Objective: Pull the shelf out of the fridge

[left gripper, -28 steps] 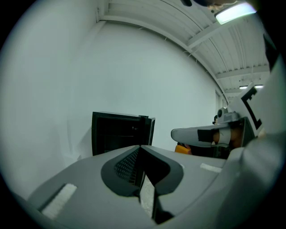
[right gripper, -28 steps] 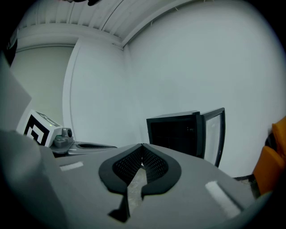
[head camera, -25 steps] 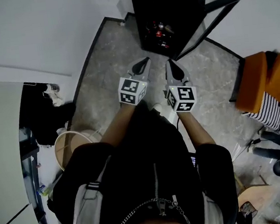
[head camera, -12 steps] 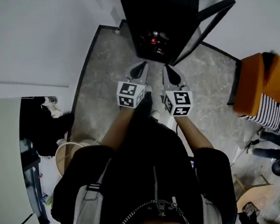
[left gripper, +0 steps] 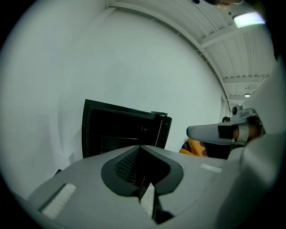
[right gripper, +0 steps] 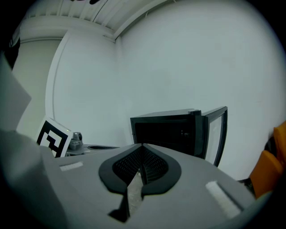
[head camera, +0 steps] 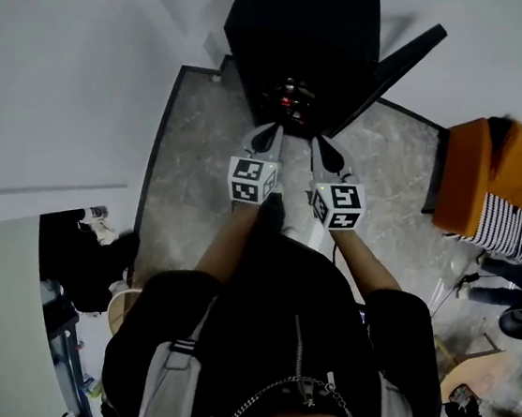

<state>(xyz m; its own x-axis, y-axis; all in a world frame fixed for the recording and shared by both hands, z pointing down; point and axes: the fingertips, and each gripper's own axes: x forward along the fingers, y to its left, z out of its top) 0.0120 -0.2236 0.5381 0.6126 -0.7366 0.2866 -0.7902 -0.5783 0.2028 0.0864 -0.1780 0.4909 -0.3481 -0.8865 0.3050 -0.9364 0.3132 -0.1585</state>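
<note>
A small black fridge (head camera: pixel 305 27) stands on the floor against the white wall, its glass door (head camera: pixel 386 69) swung open to the right. Inside its dark opening I see red-lit items (head camera: pixel 290 95); the shelf itself is too dark to make out. My left gripper (head camera: pixel 273 133) and right gripper (head camera: pixel 321 144) hover side by side just in front of the opening, both shut and empty. The fridge (left gripper: pixel 125 132) shows ahead in the left gripper view, and the fridge (right gripper: pixel 172 129) with its door (right gripper: pixel 216 134) in the right gripper view.
The floor (head camera: pixel 190 164) is grey stone. An orange seat (head camera: pixel 484 175) with a person in striped clothing (head camera: pixel 518 223) sits at the right. A dark shelving nook (head camera: pixel 70 264) lies at the left.
Both grippers have come closer to the fridge opening; the view has shifted forward with them. The jaws stayed shut.
</note>
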